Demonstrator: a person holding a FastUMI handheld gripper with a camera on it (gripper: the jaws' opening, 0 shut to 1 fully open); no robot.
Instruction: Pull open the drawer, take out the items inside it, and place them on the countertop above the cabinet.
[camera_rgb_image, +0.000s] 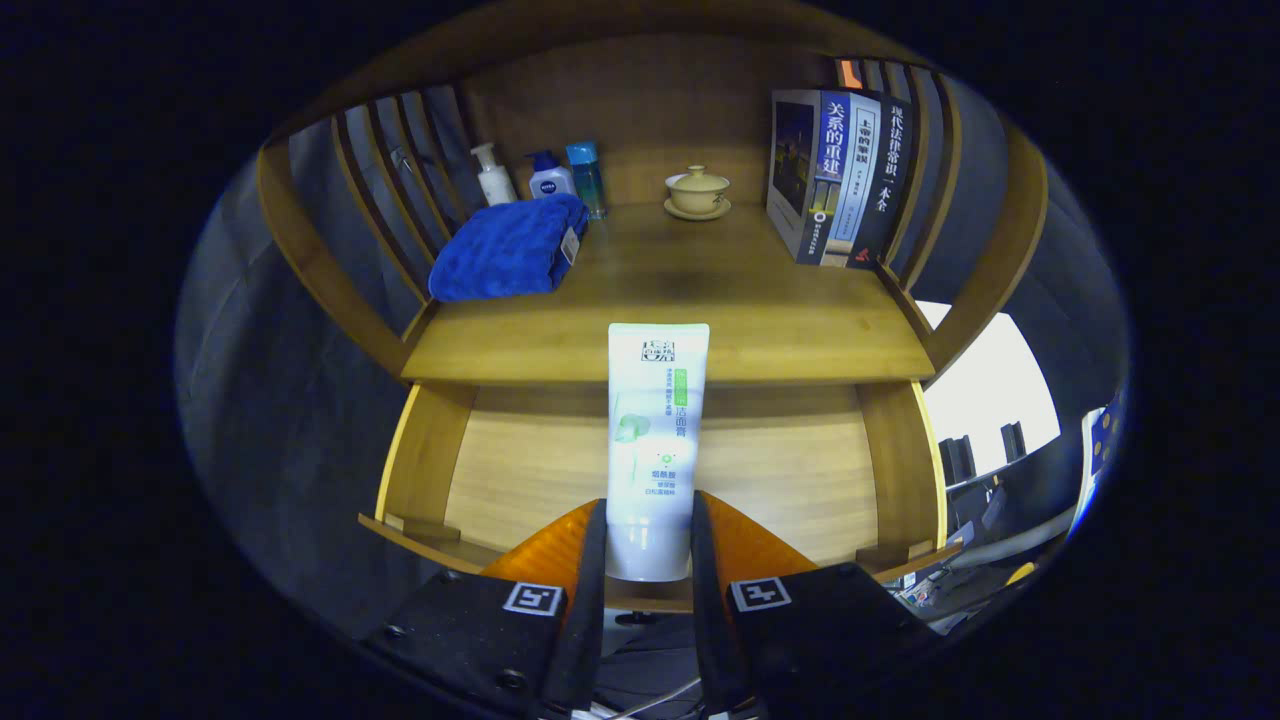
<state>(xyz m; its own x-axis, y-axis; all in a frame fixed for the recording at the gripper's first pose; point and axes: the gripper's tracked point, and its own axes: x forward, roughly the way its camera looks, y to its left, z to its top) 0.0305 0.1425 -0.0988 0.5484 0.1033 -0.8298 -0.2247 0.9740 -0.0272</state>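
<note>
The tool (647, 560) clamps the white tube (655, 440), held upright over the open drawer (800, 470).

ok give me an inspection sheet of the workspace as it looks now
surface: wooden countertop, bare in the middle
job's things: white tube held upright over the open drawer, below the countertop's front edge
clutter: folded blue towel, three bottles behind it, lidded tea bowl on a saucer, standing books
grippers: gripper shut on the tube's lower end
cables: thin cable below the fingers
surroundings: slatted wooden sides, bright opening beside the cabinet
</note>
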